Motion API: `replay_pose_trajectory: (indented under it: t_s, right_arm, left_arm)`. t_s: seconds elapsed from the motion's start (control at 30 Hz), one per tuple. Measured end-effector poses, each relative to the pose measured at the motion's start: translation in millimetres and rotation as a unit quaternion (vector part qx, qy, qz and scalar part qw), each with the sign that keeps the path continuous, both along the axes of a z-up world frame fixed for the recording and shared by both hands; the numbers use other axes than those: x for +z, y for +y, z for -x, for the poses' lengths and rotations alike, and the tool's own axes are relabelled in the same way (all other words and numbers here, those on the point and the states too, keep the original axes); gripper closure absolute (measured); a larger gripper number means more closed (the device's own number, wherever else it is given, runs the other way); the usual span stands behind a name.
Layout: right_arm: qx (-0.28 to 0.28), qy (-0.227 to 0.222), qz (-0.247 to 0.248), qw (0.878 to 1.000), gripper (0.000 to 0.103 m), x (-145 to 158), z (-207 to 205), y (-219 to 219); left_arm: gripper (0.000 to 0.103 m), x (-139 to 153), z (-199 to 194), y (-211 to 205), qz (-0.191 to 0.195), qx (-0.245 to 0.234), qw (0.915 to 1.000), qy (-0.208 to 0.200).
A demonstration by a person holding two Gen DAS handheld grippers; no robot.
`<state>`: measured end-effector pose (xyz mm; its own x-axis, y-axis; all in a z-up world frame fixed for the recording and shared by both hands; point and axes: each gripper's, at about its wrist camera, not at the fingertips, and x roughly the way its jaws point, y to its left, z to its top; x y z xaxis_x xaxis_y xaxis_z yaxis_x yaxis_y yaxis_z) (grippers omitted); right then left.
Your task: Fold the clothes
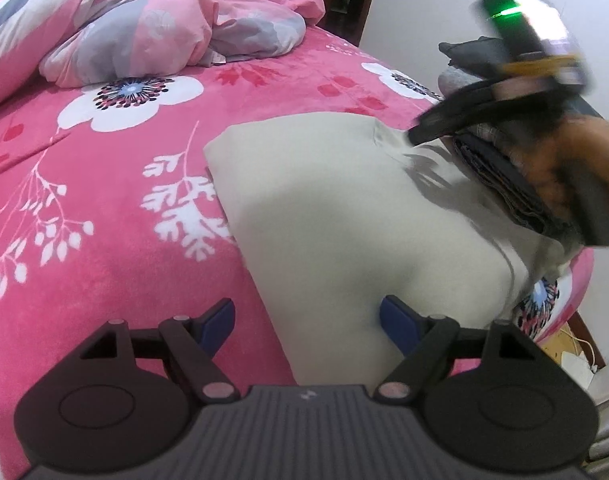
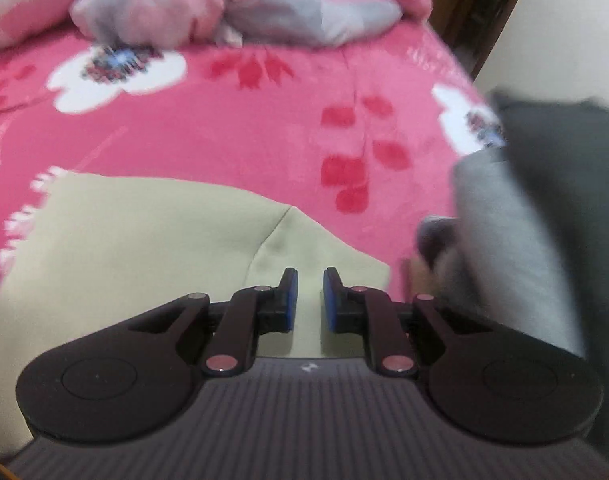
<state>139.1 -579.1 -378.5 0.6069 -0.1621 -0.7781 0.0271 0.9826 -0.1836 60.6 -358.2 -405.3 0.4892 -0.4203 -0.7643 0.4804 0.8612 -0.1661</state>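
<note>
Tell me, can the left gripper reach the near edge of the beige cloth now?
Probably yes. The left gripper is open and straddles the edge of the beige cloth. Nothing lies between them, and the right gripper is over the far corner.

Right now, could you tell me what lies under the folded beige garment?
The beige garment lies flat on the pink floral blanket, which shows around its far and left edges. Whatever is beneath the cloth's middle is covered, so I cannot tell if anything else lies there.
</note>
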Motion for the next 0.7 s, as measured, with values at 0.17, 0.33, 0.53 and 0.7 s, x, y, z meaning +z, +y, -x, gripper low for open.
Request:
replay_pose_trajectory:
  t_s: [0.17,0.33,0.53,0.7]
  right_arm:
    - [-0.007,0.018,0.005,1.000,0.091,5,50,-2]
    - [-0.036,0.053,-0.009,0.998,0.091,-29,54,-11]
    - [-0.060,0.012,-0.038,0.997,0.090,21,100,-10]
    - [-0.041,0.026,-0.035,0.998,0.090,9,118,3]
  left_arm:
    - [0.021,1,-1,0,-0.001,0.000,1.0000,0.001]
    - [0.022,3,0,-1,-0.005,-0.009,0.9999,-0.007]
    - [0.026,24,11,0,-0.014,-0.025,0.9993,-0.022]
    - [0.024,11,12,-9,-0.043,-0.041,0.9983,-0.005]
